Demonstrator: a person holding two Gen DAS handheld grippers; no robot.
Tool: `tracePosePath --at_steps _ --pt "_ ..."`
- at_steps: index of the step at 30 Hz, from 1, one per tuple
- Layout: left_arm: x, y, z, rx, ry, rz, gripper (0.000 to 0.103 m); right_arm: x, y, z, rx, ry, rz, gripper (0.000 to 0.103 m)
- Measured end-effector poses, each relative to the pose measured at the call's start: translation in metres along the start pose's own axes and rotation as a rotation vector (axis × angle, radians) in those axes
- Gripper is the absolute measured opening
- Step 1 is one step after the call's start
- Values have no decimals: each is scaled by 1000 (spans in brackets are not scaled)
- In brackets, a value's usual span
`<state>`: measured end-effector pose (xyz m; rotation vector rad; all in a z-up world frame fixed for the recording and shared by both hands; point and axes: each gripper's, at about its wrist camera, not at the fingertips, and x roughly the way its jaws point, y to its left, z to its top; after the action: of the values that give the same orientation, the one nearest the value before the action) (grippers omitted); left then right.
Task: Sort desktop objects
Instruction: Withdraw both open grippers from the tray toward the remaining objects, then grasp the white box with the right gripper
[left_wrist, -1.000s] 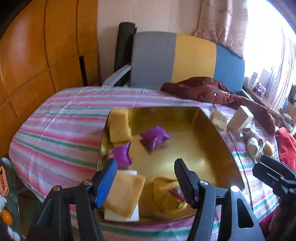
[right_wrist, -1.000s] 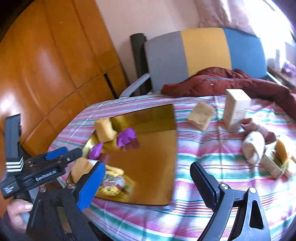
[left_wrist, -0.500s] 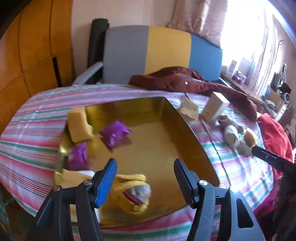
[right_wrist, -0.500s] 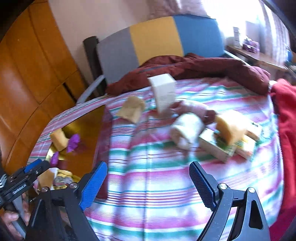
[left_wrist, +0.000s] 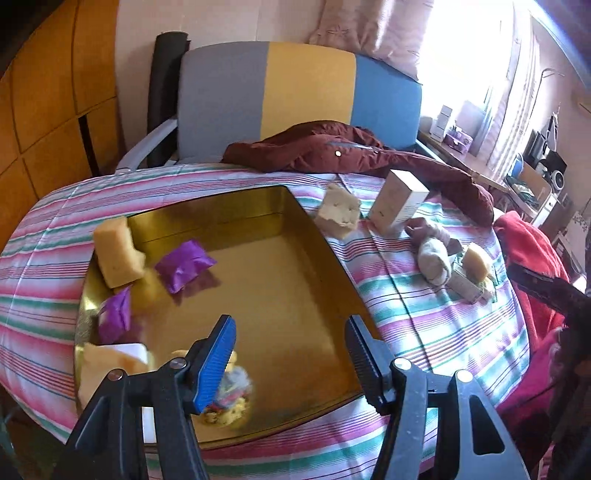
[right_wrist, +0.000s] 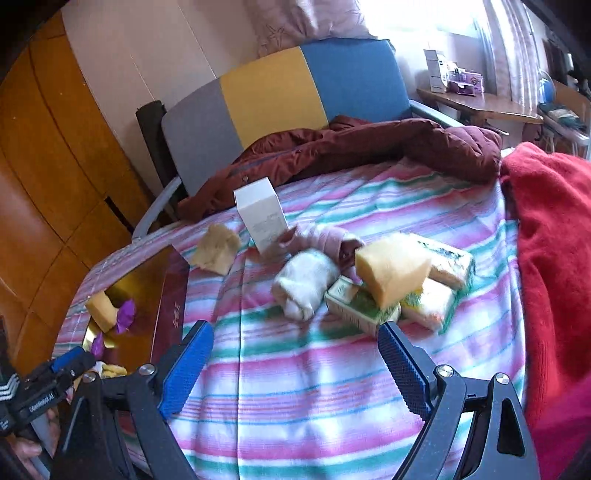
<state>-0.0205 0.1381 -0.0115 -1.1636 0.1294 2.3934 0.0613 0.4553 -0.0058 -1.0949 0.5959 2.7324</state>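
A gold tray (left_wrist: 273, 280) on the striped cloth holds a yellow sponge (left_wrist: 116, 253), two purple packets (left_wrist: 184, 264), a yellow-and-white sponge (left_wrist: 110, 365) and a crumpled yellow item (left_wrist: 231, 391). My left gripper (left_wrist: 289, 328) hovers over the tray's near edge, jaws closing with nothing between them. My right gripper (right_wrist: 295, 332) stands open and empty over the cloth. Beyond it lie a white rolled sock (right_wrist: 306, 288), a pink sock (right_wrist: 328, 240), a yellow sponge (right_wrist: 388, 273) on green packs (right_wrist: 362, 306), a white box (right_wrist: 262, 218) and a tan sponge chunk (right_wrist: 218, 249).
A maroon jacket (right_wrist: 369, 147) lies along the far edge, in front of a grey, yellow and blue chair back (left_wrist: 295, 92). A red blanket (right_wrist: 554, 240) covers the right side. Wooden panels (left_wrist: 55, 110) stand at the left. A hand (right_wrist: 26, 450) shows at bottom left.
Both views have swung right. The right gripper has gone from the tray to over the cloth, facing the socks and sponge. The left gripper's jaws have narrowed slightly.
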Motion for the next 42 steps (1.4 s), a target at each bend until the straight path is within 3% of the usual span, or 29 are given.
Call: tracePosePath --at_steps 12,18,25,27,28,29,42 --pt "5 -14 19 43 -6 24 61 52 38 64 -140 -18 46 92" --pt "8 -13 28 48 -10 39 61 100 62 91 -237 -6 5 92" --pt "19 -14 40 69 10 58 61 149 57 104 -246 23 -20 91" --pt "23 -17 45 77 13 66 61 158 58 104 -253 37 -18 81" --pt "25 -18 47 81 15 70 61 162 59 103 -261 47 -14 59" --pt "27 -20 49 84 17 72 61 166 60 102 -272 65 -8 52" --pt "59 -53 88 139 71 46 61 124 58 117 -264 -13 81 51"
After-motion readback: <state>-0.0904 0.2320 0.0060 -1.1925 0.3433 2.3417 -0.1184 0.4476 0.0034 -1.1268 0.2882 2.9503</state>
